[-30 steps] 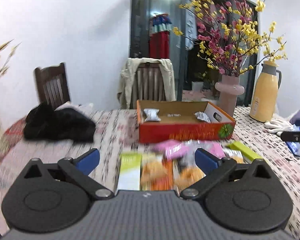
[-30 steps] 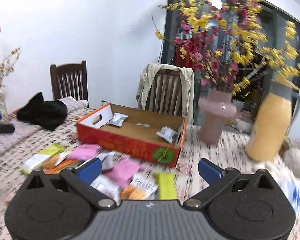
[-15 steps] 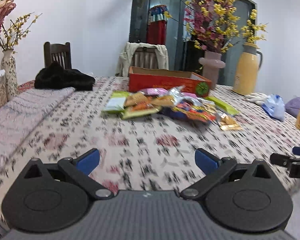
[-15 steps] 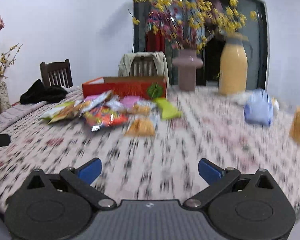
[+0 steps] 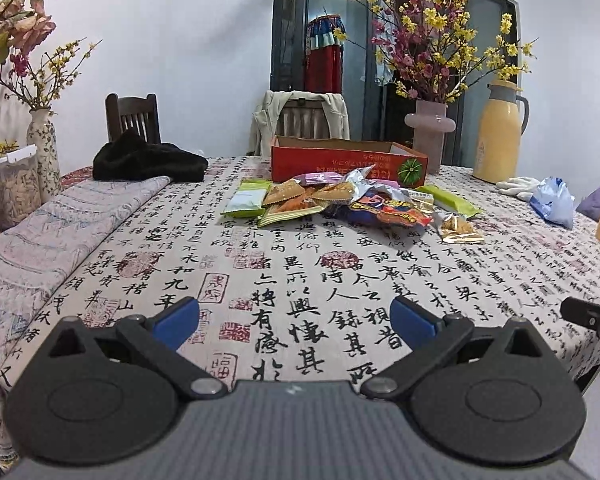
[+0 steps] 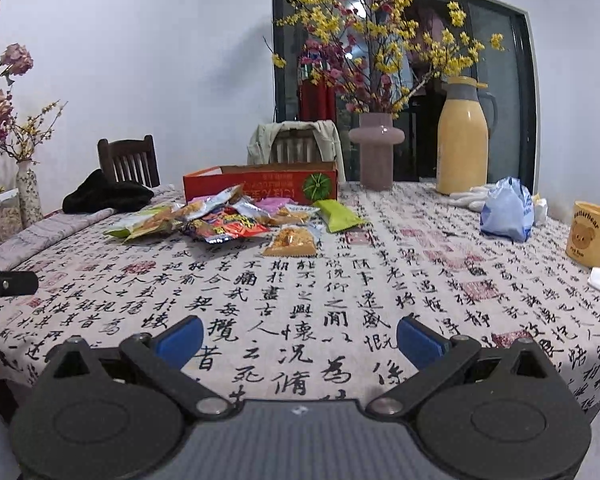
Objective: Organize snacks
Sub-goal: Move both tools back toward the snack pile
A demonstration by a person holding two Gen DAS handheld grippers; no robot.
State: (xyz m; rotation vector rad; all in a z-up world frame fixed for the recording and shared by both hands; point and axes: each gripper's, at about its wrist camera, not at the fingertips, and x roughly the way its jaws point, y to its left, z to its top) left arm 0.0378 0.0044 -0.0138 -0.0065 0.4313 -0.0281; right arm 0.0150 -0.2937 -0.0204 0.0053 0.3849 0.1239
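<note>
Snacks (image 5: 340,204) lie heaped before red box (image 5: 348,162), both hand-held grippers spread empty.

A calligraphy-printed cloth (image 5: 300,272) covers the surface. Near the far right corner stand a pink vase (image 6: 376,156) of yellow and red blossom branches and, beside it, a yellow thermos jug (image 6: 462,140). White gloves (image 5: 516,184) and a blue plastic bag (image 6: 506,210) lie along the right edge, with a yellow bear mug (image 6: 592,236) nearer the front. At the far left edge a black garment (image 5: 148,162) rests by a folded grey blanket (image 5: 60,232). Behind the far edge, a chair carries a beige jacket (image 5: 300,116).
</note>
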